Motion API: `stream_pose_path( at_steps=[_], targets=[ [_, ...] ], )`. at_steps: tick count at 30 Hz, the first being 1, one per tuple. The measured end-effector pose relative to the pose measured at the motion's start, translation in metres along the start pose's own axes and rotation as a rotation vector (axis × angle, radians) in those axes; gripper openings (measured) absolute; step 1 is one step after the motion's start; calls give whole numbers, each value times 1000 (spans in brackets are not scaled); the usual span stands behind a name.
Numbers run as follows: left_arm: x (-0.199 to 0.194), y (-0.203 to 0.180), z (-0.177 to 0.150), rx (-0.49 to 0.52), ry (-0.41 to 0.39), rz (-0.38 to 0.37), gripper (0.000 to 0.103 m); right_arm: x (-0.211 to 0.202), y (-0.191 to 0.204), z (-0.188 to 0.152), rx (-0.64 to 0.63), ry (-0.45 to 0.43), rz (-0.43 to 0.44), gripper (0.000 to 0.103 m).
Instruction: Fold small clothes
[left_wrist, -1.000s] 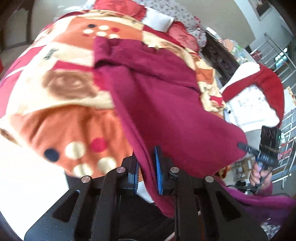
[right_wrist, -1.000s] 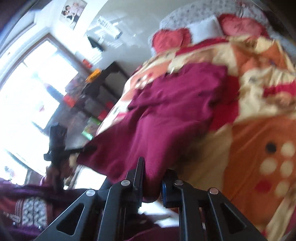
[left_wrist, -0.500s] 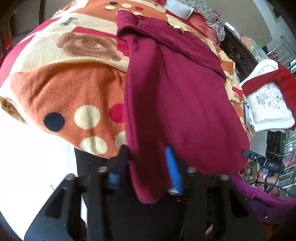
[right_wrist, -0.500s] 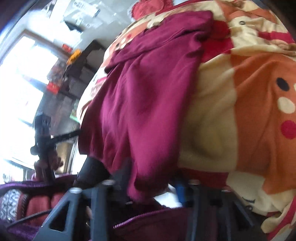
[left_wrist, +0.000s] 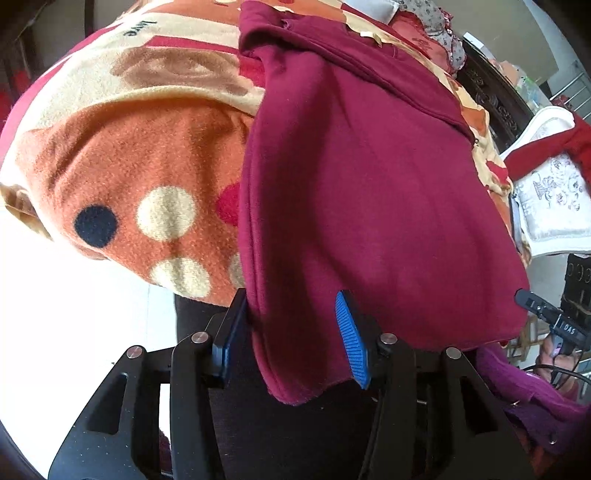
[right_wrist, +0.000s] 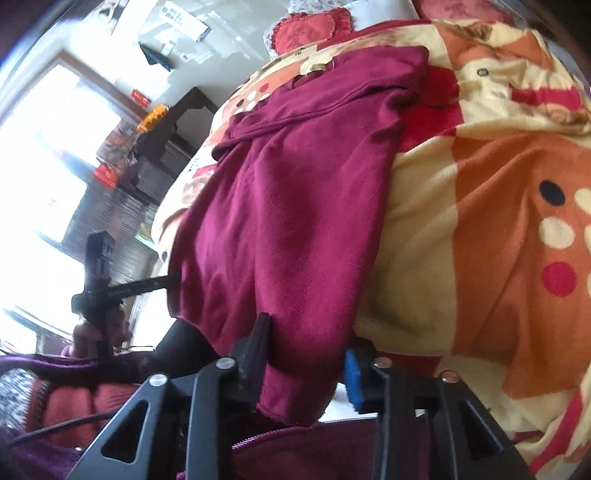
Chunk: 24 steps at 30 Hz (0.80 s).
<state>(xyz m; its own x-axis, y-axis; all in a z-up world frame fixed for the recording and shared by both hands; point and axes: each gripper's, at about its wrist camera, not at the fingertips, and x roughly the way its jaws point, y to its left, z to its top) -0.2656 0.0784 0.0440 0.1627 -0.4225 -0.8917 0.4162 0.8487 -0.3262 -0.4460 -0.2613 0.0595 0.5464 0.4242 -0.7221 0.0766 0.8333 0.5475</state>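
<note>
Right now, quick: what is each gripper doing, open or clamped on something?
Left gripper: open, jaws spread around the maroon garment hem.
Right gripper: open, jaws spread around the garment's other hem corner.

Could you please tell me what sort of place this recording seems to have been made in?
Most likely a home bedroom. A maroon garment lies on a bed covered by an orange spotted fleece blanket, red cushions sit at its head, and a bright window stands beside dark wooden furniture.

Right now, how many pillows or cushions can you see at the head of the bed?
3 across both views: a red frilled heart-shaped cushion, a red square pillow and a white pillow between them. More may be hidden beyond the patterned orange fleece blanket.
</note>
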Motion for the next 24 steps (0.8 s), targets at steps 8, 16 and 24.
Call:
stream_pose_path(
  at_steps=[8,16,24],
  targets=[
    [-2,7,-3,-17,-38,75,47,9,6,3,-23,10,31,27],
    [6,-1,0,32,-41,117,47,18,1,3,12,40,50,27],
    [10,-3,0,45,-45,140,47,23,2,4,7,73,49,28]
  ],
)
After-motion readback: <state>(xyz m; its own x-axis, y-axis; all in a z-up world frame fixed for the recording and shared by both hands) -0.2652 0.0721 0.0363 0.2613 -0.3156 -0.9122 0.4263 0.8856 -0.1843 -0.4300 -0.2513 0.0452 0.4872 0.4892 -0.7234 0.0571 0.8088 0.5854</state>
